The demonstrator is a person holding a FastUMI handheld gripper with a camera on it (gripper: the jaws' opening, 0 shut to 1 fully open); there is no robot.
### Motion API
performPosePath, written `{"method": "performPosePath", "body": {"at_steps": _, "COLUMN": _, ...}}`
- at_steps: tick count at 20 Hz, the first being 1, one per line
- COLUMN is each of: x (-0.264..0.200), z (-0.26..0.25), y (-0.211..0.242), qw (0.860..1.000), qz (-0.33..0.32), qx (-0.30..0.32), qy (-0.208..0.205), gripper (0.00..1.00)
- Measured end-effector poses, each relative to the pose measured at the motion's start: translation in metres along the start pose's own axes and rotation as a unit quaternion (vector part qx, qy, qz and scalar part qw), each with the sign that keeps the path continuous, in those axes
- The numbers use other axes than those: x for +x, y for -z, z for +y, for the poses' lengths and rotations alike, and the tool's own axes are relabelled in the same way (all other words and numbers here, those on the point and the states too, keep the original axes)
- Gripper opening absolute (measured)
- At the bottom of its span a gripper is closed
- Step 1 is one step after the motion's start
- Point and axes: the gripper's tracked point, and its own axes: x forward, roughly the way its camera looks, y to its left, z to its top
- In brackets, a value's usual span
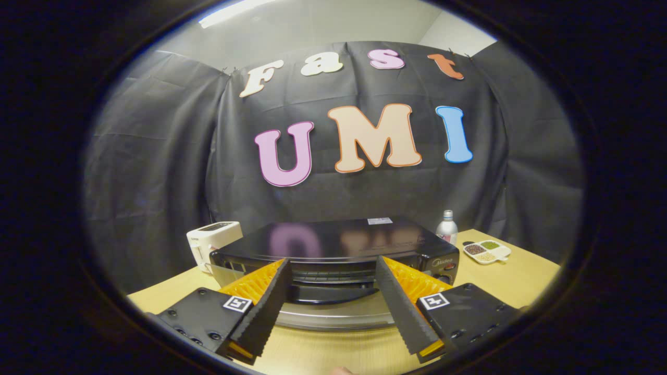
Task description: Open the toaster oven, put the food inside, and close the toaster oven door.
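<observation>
Jaws spread wide, holding nothing, straddle the toaster oven's lowered door near the counter's front edge, likely clearing after opening.

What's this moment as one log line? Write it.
gripper open, empty | oven just ahead | door looks open | toaster beside oven

- The toaster oven carries a pale brand name on its front right panel, beside the door; it appears to read "Midea", though the lettering is small.
- A white sticker sits on the oven's top near the back; its print is too small to read.
- Each of the gripper's fingers carries a square black-and-white marker tag, patterned and without letters; the fingers stand spread apart.
</observation>
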Motion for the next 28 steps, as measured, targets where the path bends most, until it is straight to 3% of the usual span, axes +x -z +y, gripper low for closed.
{"method": "performPosePath", "body": {"at_steps": 14, "x": -0.04, "z": 0.001, "y": 0.018, "qw": 1.0, "qz": 0.011, "qx": -0.01, "qy": -0.005, "gripper": 1.0}}
{"method": "performPosePath", "body": {"at_steps": 28, "x": -0.101, "z": 0.0, "y": 0.074, "qw": 0.998, "qz": 0.06, "qx": -0.019, "qy": -0.006, "gripper": 1.0}}
